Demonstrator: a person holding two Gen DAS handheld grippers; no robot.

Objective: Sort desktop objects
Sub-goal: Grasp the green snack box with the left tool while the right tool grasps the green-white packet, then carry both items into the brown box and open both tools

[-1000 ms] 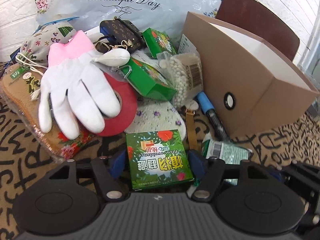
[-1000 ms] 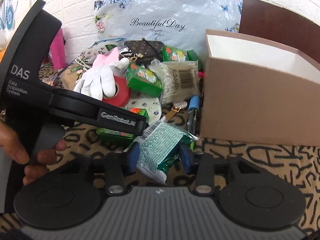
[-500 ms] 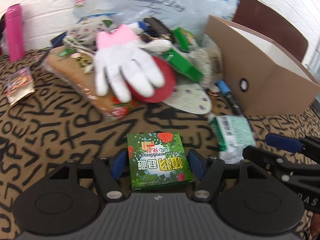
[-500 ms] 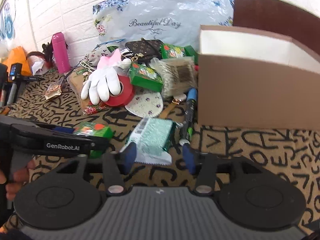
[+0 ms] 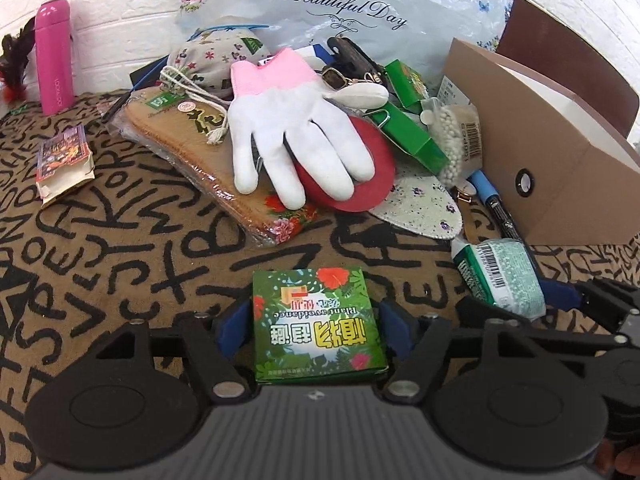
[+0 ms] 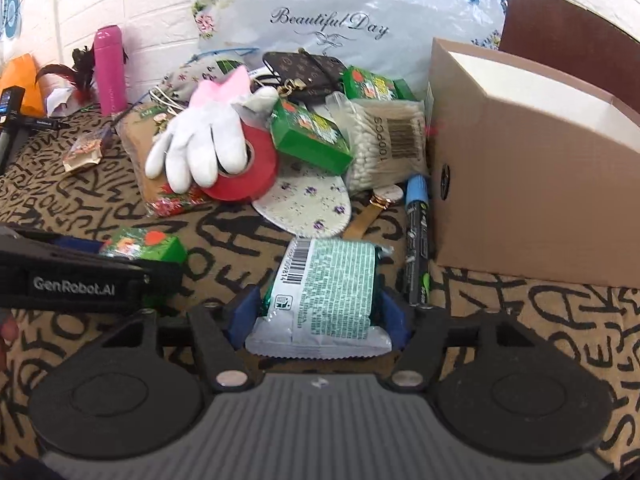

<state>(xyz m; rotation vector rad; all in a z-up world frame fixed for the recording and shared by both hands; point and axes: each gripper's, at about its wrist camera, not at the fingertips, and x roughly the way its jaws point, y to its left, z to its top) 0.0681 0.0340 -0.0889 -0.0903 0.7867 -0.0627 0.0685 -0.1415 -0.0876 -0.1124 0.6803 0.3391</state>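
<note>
Left gripper (image 5: 316, 320) pinching green box (image 5: 318, 322) by its sides, above cloth: light, stiff card, crushable. Right gripper (image 6: 318, 312) pinching packet (image 6: 324, 292): soft, slippery film; grip mid-body.

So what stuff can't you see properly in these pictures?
- Inside of the brown box: both views, its own walls hide it.
- Red tape roll: left wrist view, white glove covers part of it.
- Watch: right wrist view, partly tucked under the cotton swab bag.
- Small print on the green packet: too tiny.
</note>
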